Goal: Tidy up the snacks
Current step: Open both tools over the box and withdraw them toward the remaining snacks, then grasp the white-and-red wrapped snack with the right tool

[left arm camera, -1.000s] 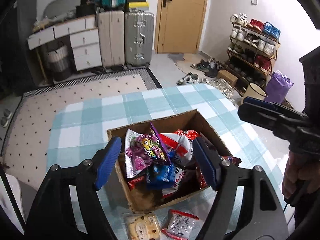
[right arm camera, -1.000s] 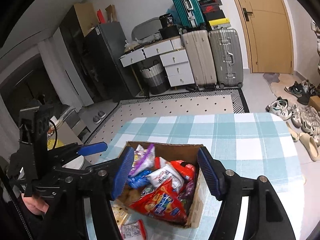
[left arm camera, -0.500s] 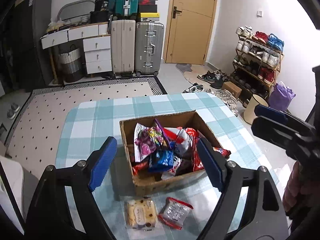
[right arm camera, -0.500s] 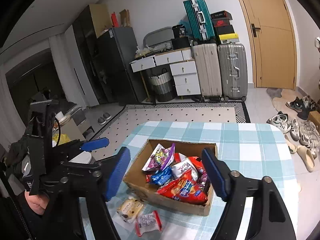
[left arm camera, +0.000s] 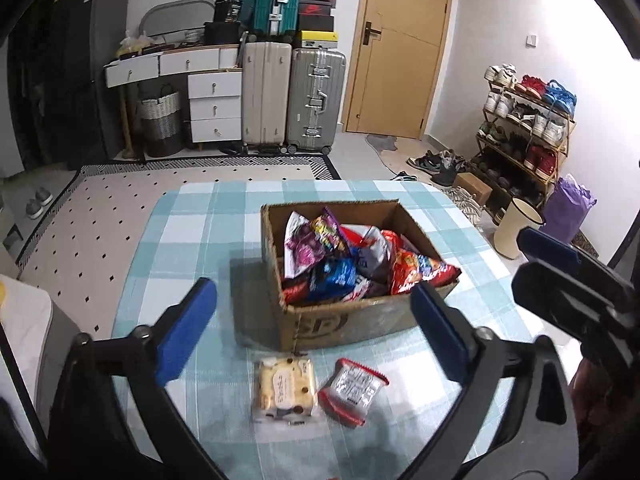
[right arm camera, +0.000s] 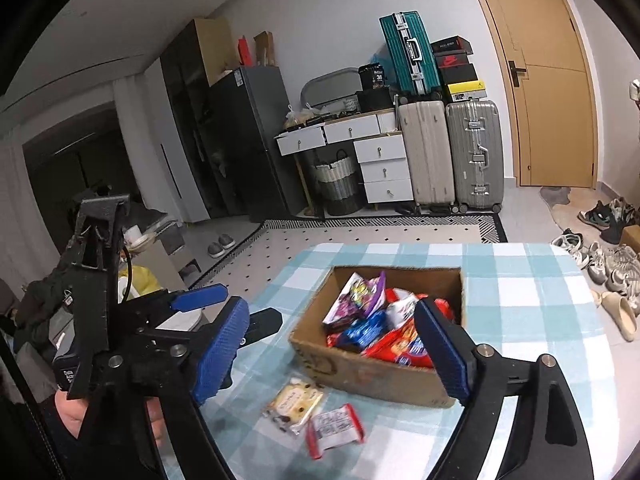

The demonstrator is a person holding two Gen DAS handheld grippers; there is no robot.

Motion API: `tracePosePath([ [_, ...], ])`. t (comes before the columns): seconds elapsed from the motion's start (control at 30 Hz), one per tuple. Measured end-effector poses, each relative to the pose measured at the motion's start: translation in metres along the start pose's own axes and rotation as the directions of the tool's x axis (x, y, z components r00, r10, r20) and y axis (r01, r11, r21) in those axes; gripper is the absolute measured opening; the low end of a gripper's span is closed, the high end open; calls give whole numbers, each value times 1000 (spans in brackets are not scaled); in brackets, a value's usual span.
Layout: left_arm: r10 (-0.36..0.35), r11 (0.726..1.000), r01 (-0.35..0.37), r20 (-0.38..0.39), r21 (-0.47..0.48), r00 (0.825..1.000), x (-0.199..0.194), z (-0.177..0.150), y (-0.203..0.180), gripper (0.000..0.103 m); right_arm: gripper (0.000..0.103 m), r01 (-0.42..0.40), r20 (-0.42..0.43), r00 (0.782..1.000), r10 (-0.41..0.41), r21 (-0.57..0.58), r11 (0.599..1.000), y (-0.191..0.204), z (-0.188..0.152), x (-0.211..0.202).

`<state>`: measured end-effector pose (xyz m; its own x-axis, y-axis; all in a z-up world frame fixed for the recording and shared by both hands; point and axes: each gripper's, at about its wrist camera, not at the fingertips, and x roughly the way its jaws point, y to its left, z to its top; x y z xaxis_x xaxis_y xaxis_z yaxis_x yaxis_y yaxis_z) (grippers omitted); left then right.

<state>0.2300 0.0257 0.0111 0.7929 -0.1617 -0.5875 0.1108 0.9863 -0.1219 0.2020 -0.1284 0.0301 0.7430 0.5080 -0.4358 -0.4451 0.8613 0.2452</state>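
Note:
A cardboard box full of bright snack bags stands on the checked tablecloth; it also shows in the right wrist view. In front of it lie a pale yellow cake packet and a red-edged silver packet. My left gripper is open and empty, held above the two packets. My right gripper is open and empty, above the box's near side. The right gripper shows at the right of the left view, the left gripper at the left of the right view.
Beyond the table are a patterned rug, suitcases, white drawers, a door and a shoe rack. A cream bin stands right of the table. Shoes lie on the floor.
Both grippers have pulled back and up from the box. The box now sits farther off, and the two loose packets are fully in view.

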Motion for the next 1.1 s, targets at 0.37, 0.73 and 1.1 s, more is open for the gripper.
tracePosePath([
  [0.37, 49, 997, -51, -45, -57, 998, 8, -50, 22, 101, 93, 36, -12, 999, -36, 7, 999, 8, -51, -3],
  [0.73, 85, 990, -95, -100, -105, 991, 33, -84, 47, 102, 94, 47, -77, 996, -46, 8, 999, 4, -89, 20],
  [1.1, 89, 984, -107, -121, -144, 989, 50, -107, 66, 102, 94, 63, -177, 982, -61, 4, 998, 0, -125, 61],
])
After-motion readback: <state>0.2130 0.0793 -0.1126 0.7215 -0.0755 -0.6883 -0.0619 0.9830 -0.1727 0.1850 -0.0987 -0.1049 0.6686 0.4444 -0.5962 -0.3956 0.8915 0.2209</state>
